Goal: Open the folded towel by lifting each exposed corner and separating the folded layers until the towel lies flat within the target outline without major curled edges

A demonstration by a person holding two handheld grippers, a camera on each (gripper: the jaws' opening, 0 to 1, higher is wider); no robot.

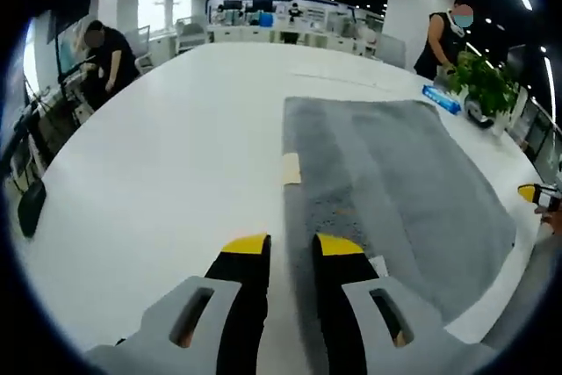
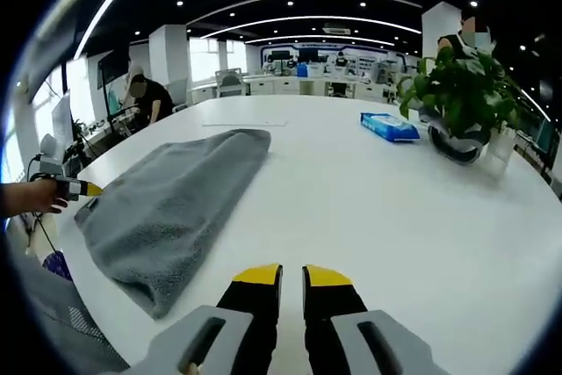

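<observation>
A grey towel (image 1: 395, 191) lies on the white table (image 1: 176, 155), in folded layers, with a tan label (image 1: 291, 167) on its left edge. My left gripper (image 1: 291, 245) hovers low over the towel's near left edge, jaws a little apart with nothing between them; its right jaw is above the cloth. In the right gripper view the towel (image 2: 171, 199) lies to the left, and a hand holds the left gripper (image 2: 75, 187) at its near corner. My right gripper (image 2: 292, 275) is shut above bare table (image 2: 369, 217), clear of the towel, and its yellow tip (image 1: 529, 192) shows at the table's right edge.
A blue pack (image 2: 389, 126) and a potted plant (image 2: 457, 94) stand beyond the towel's far side; the pack (image 1: 439, 98) and plant (image 1: 483, 85) also appear in the left gripper view. People stand at the table's far edges. The table edge runs close by the towel's near side.
</observation>
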